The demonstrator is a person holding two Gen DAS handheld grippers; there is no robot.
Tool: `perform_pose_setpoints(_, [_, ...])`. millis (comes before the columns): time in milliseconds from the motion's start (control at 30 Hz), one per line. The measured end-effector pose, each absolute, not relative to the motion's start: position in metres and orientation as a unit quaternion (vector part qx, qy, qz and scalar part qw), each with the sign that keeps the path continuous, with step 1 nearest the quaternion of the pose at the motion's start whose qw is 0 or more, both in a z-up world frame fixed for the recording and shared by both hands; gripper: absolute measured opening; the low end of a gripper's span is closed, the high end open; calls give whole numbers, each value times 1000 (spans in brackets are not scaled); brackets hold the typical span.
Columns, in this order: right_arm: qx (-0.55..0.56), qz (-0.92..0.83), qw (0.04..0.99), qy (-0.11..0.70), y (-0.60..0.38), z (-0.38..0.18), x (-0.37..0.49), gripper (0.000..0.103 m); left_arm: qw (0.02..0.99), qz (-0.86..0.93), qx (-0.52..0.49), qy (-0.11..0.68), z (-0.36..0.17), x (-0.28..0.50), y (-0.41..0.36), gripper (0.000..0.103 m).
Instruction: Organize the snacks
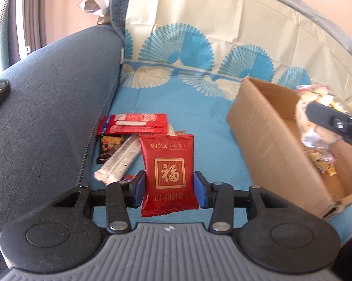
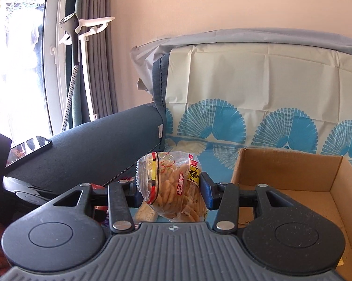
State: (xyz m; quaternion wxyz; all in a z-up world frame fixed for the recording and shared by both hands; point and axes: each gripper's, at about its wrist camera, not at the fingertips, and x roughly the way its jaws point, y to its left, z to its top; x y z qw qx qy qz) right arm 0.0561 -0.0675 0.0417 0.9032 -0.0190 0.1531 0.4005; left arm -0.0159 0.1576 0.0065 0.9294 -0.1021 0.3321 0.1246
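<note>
Left gripper (image 1: 169, 187) clamps a red foil snack packet (image 1: 167, 173) above the blue cloth, right gripper (image 2: 170, 187) pinches a clear bag of rice crackers (image 2: 171, 187) beside the open brown cardboard box (image 2: 290, 171); slick wrappers risk slipping before reaching it.

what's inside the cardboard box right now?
In the left wrist view the cardboard box holds at least one crinkly yellow-printed wrapper on its floor. The right gripper and its bag of crackers cover part of the inside; the near wall hides the rest.
</note>
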Motion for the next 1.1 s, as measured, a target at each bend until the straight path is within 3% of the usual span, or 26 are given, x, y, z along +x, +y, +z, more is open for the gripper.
perform_pose_setpoints(267, [3,320,944,85,-104,59,75,49,954,75,-93,275,66,22,98,48])
perform_pose_setpoints(500, [43,218,971,89,-150,59,109,49,966,22,-93,241,104,80,40,48])
perform_pose_setpoints(1100, [126,88,982,108,-230,53,150,49,967,-42,-75,240,112,142,-47,48])
